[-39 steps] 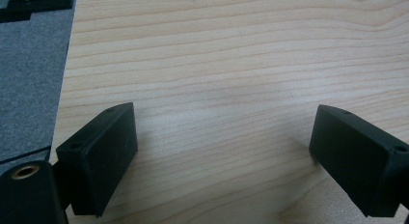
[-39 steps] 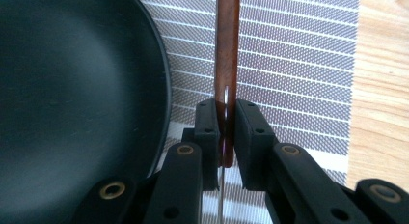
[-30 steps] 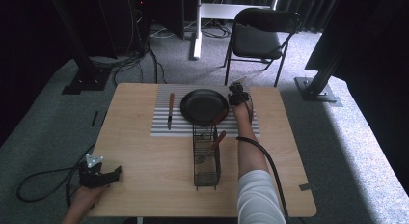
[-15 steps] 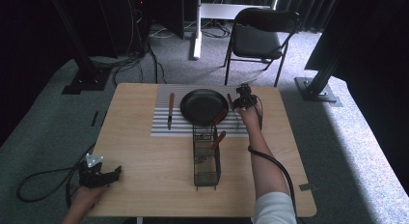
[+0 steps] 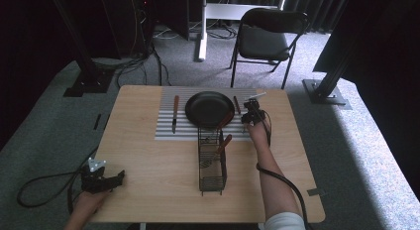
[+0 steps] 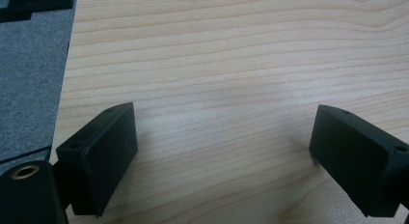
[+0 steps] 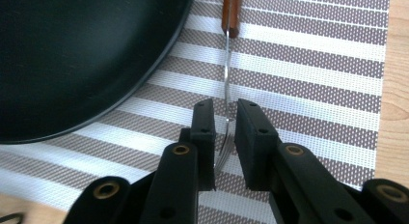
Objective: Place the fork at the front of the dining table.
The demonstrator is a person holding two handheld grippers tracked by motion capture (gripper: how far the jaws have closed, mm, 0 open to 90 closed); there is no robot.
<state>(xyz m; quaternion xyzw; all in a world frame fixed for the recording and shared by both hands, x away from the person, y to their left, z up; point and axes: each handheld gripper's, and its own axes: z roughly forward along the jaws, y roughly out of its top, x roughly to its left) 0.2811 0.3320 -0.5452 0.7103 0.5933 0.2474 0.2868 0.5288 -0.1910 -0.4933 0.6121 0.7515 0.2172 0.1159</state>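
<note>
Fork (image 7: 226, 113) lies on the striped placemat (image 7: 308, 84) just right of the black plate (image 7: 72, 50), wooden handle pointing away from us, tines toward us between the jaws of our right gripper (image 7: 223, 137). Those jaws have just been closing and now stand narrow around the metal neck and tines; we cannot tell for sure whether the pads press the metal or only flank it. We judge the fork light, stiff and thin, its polished steel slippery, so the wooden handle would give a surer hold than the narrow neck. Our left gripper (image 6: 222, 151) rests near the table's front left corner, jaws wide with only bare wood between them. From the high view, the pale wooden table (image 5: 148, 155) also carries a knife (image 5: 175, 112) left of the plate and a wire caddy (image 5: 212, 163) with another utensil in it. Beyond stand a folding chair (image 5: 265, 39), grey carpet and dark curtains.
</note>
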